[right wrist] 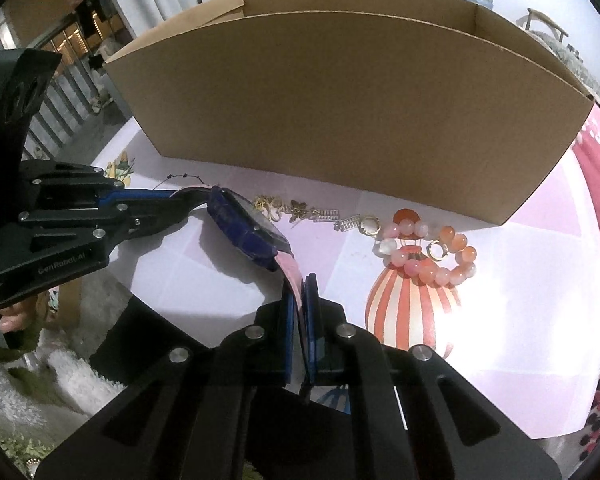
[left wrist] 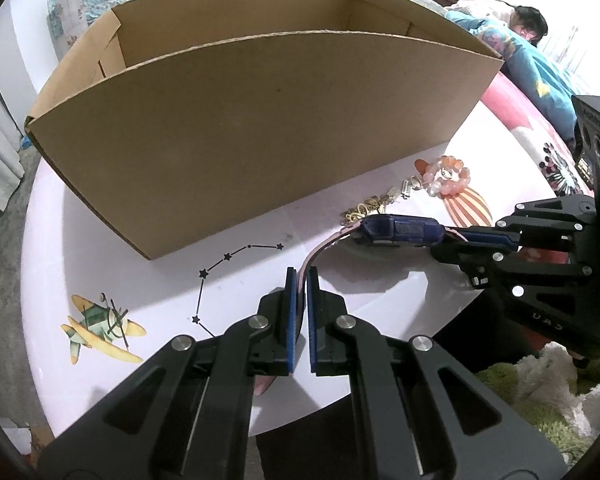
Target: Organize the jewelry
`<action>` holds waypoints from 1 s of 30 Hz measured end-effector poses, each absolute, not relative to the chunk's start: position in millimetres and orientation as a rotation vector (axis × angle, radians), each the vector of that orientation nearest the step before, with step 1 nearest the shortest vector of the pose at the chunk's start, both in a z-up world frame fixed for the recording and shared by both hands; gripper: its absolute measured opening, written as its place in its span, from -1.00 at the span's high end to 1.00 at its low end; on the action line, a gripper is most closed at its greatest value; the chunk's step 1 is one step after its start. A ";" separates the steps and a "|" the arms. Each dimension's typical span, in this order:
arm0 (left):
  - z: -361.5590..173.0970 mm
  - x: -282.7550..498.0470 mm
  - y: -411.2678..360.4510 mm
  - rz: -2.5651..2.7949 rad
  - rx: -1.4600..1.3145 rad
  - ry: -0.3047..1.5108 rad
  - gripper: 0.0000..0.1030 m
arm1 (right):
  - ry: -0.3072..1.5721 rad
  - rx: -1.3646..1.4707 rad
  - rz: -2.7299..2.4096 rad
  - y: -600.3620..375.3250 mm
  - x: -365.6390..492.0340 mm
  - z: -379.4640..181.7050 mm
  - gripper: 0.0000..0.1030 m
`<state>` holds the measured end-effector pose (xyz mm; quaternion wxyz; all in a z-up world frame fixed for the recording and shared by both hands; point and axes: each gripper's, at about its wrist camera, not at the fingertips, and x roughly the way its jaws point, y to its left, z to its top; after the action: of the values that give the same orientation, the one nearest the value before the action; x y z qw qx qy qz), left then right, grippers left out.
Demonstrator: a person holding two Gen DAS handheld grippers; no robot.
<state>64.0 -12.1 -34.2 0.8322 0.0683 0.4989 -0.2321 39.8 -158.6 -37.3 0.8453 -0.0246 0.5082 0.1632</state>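
— Holding the watch point(right wrist: 246, 226) by both ends, is that right? Why two grippers for one small thing?

— I think so that the strap does not hang loose. The left gripper point(left wrist: 301, 278) has its jaws clenched on one end of the pink strap point(left wrist: 318, 250), and the right gripper point(right wrist: 299, 286) has its jaws clenched on the other end. The blue case sits between them, lifted a little over the white desk point(left wrist: 120, 248).

— Which way does it point?

— Its long axis runs from one gripper to the other, more or less along the front wall of the cardboard box point(right wrist: 340, 120). The glass face looks up and toward the box.

— And the rest of the jewelry?

— It lies on the desk between the watch and the box: a gold chain point(right wrist: 276, 206), small earrings point(right wrist: 370, 224) and a bead bracelet point(right wrist: 432, 256). I judge the open box is where the pieces go, so the watch is held stretched to clear its wall.
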 end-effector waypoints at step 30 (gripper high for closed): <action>-34.8 62.2 -14.0 -0.484 0.156 1.053 0.92 | 1.076 -0.037 0.333 -159.3 41.5 -39.4 0.88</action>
<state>62.2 -14.0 -34.9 0.8338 0.0737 0.4971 -0.2286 41.5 -159.3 -39.4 0.8454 -0.0174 0.5100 0.1580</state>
